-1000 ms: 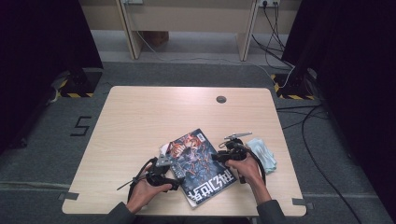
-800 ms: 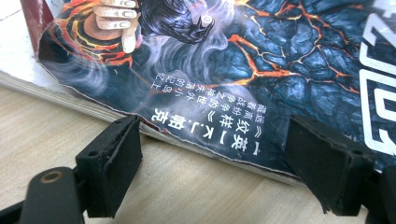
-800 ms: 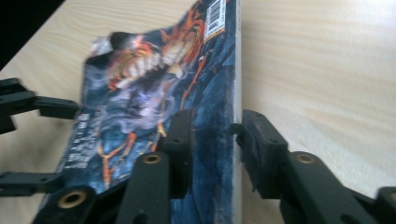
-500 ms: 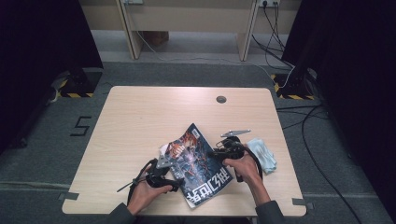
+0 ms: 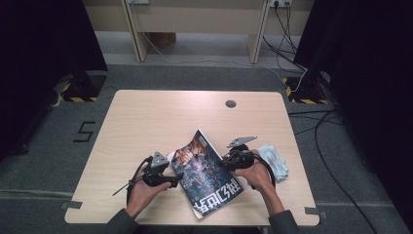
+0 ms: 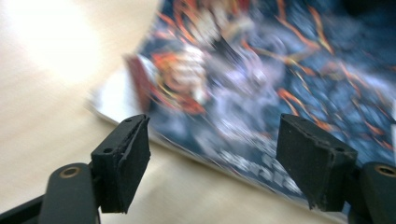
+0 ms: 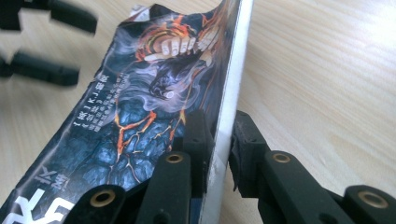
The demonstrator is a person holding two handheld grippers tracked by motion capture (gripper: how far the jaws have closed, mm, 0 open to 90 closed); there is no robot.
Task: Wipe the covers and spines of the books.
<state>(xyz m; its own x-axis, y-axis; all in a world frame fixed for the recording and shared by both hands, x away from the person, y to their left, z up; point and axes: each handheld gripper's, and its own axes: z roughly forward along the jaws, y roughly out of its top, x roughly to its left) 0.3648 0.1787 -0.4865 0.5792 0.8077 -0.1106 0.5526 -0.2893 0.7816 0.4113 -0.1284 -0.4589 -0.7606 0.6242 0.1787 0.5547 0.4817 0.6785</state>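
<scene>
A magazine (image 5: 207, 178) with a dark blue and orange cover lies near the table's front edge, its right side raised off the wood. My right gripper (image 5: 225, 163) has just been closing and is shut on that raised edge; in the right gripper view its jaws (image 7: 219, 126) pinch the magazine (image 7: 154, 93) with the cover to their left. My left gripper (image 5: 178, 176) is at the magazine's left edge. Its jaws (image 6: 212, 140) have just been closing a little but stand wide apart, with the magazine (image 6: 261, 79) just ahead and no pad touching it.
A light blue cloth (image 5: 275, 162) lies crumpled to the right of my right hand. The wooden table (image 5: 146, 122) has a round cable grommet (image 5: 231, 103) near its far edge. Cables trail from both grippers. Dark carpet surrounds the table.
My right gripper has closed on the magazine's right edge and raised it, so the cover now tilts up. My left gripper has shifted toward the magazine's left edge.
</scene>
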